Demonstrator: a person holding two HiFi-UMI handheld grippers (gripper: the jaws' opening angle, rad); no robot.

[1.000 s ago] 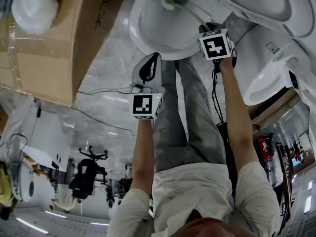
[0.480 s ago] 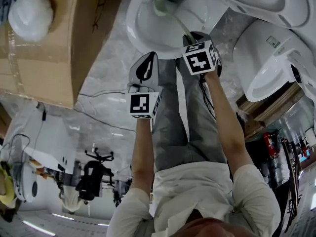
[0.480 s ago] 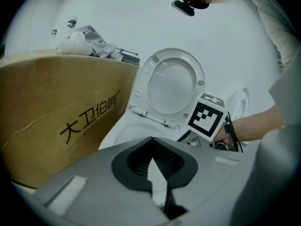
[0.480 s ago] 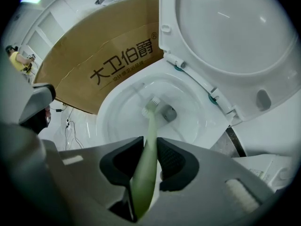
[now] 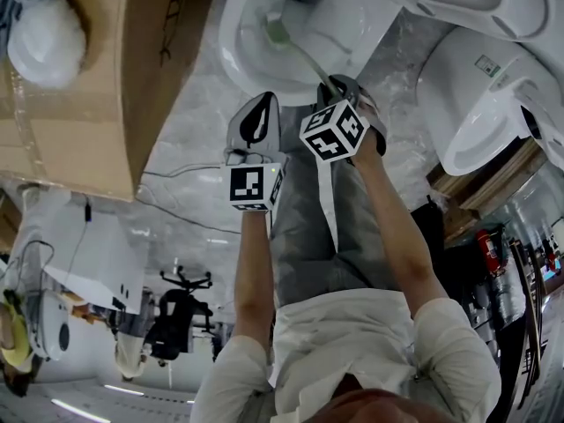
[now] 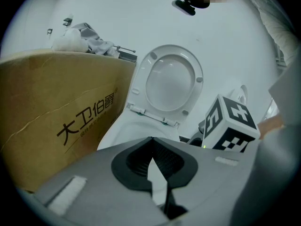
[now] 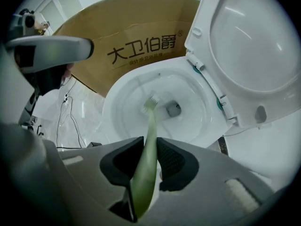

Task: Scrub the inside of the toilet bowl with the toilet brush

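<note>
The white toilet bowl (image 5: 352, 33) (image 7: 117, 102) stands open with its lid (image 7: 254, 46) (image 6: 169, 81) raised. A pale green toilet brush (image 7: 149, 140) reaches into it, and the brush head (image 5: 275, 32) (image 7: 151, 100) rests against the inner wall beside the drain (image 7: 173, 109). My right gripper (image 5: 333, 82) (image 7: 149, 157) is shut on the brush handle, just outside the bowl's rim. My left gripper (image 5: 263, 104) (image 6: 151, 142) is to its left over the floor, shut and holding nothing; it shows as a grey shape (image 7: 47, 51) in the right gripper view.
A large printed cardboard box (image 5: 97, 77) (image 6: 61, 121) stands close against the bowl's left side, with a white bag (image 5: 44, 29) on it. A second toilet (image 5: 480, 113) is on the right. A thin cable (image 5: 176, 170) lies on the marble floor.
My right gripper has shifted left and back from the bowl, sweeping the brush head leftward across the bowl from near the drain. The left gripper has hardly moved.
</note>
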